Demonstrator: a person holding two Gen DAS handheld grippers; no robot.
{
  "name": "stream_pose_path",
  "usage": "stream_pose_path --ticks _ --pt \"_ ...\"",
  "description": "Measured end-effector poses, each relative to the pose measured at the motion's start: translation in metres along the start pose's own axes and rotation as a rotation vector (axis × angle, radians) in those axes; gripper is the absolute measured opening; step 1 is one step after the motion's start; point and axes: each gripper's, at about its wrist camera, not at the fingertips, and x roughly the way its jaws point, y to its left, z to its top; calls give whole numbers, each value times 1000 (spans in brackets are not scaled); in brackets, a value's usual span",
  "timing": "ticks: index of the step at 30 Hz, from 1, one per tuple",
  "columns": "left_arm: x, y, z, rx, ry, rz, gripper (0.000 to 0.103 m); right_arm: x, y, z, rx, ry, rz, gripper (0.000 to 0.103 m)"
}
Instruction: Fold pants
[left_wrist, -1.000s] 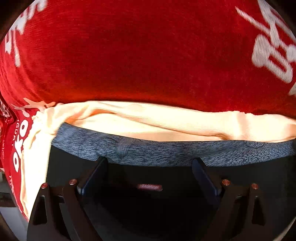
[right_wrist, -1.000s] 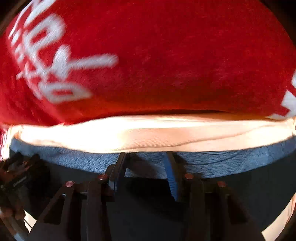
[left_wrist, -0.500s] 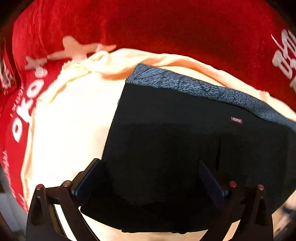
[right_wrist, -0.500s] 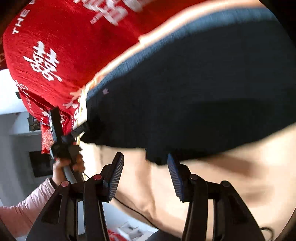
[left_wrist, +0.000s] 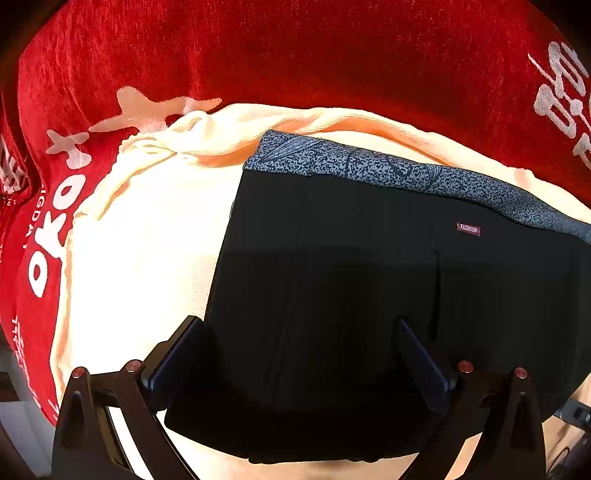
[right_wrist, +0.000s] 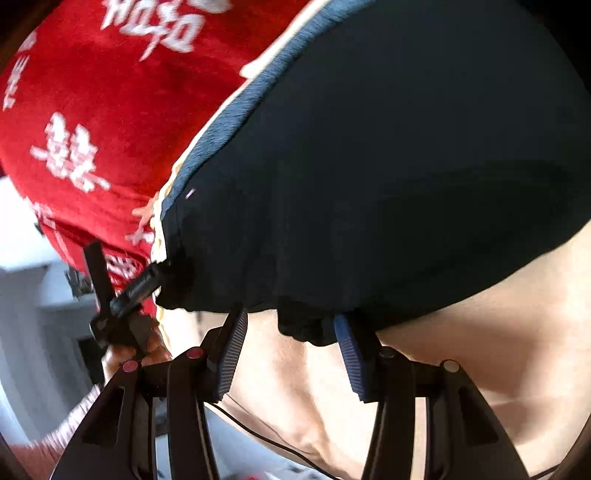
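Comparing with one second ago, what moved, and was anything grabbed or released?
Both grippers backed away from the grey speckled waistband they were close against; the whole folded black pants now show. The left gripper and right gripper stay open, holding nothing. The pants still lie on the cream cloth over the red printed blanket.

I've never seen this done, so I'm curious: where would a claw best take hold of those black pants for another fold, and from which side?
Probably at the near bottom edge of the black pants, coming in low from the front. That edge lies loose on the cream cloth, so a finger could slip under it, and the open left claw already straddles it. The speckled grey waistband lies flat at the far side.
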Motion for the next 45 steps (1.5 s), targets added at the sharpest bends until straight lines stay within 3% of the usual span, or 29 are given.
stream_pose_path --ticks 1,2,3,4,8,12,15,17,19,20,21,23,26,29,31,32,36,40,43,45 --pt "0 0 1 7 0 -1 103 1 -1 2 29 -3 13 53" --pt "3 2 2 16 1 1 103 0 0 6 50 1 26 44" --pt "1 2 -3 24 2 3 103 0 3 10 64 0 34 18" --pt "1 2 -2 43 4 8 103 -2 7 14 61 -3 19 8" --pt "-10 -4 -10 158 -5 33 103 -15 31 6 -56 -18 -15 8" --pt "-8 -4 -14 187 -15 34 103 -2 6 -24 -8 33 -88 0" --pt "-14 -10 -14 192 -19 74 103 6 -9 -43 23 100 -109 3" --pt "-24 -21 -20 217 -26 88 103 -8 -1 -48 -28 101 -121 7" --pt "-39 -39 -28 251 -50 54 103 -25 9 -44 -96 81 -154 41" --pt "-44 -48 -32 257 -53 32 103 -40 13 -37 -116 39 -170 62" --pt "-54 -61 -40 260 -50 -2 103 -48 16 -29 -111 3 -167 63" --pt "-61 -88 -46 276 -41 -79 103 -64 5 -12 -49 -51 -153 63" --pt "-62 -132 -54 297 -38 -144 103 -74 -24 12 101 -113 -94 46" --pt "-52 -169 -54 276 -22 -200 103 -71 -36 26 153 -142 -55 39" --pt "-45 -188 -55 266 -3 -221 103 -69 -40 31 181 -149 -37 23" --pt "-42 -195 -56 272 8 -229 103 -69 -41 34 195 -162 -46 8" --pt "-32 -214 -74 327 54 -202 103 -78 -49 18 219 -192 -70 7" --pt "-37 -218 -85 330 36 -188 103 -87 -67 4 246 -174 -36 7" --pt "-43 -222 -89 354 30 -165 103 -103 -39 11 50 -125 -188 14" --pt "-48 -226 -88 369 24 -149 103 -120 -29 17 -17 -147 -265 28"
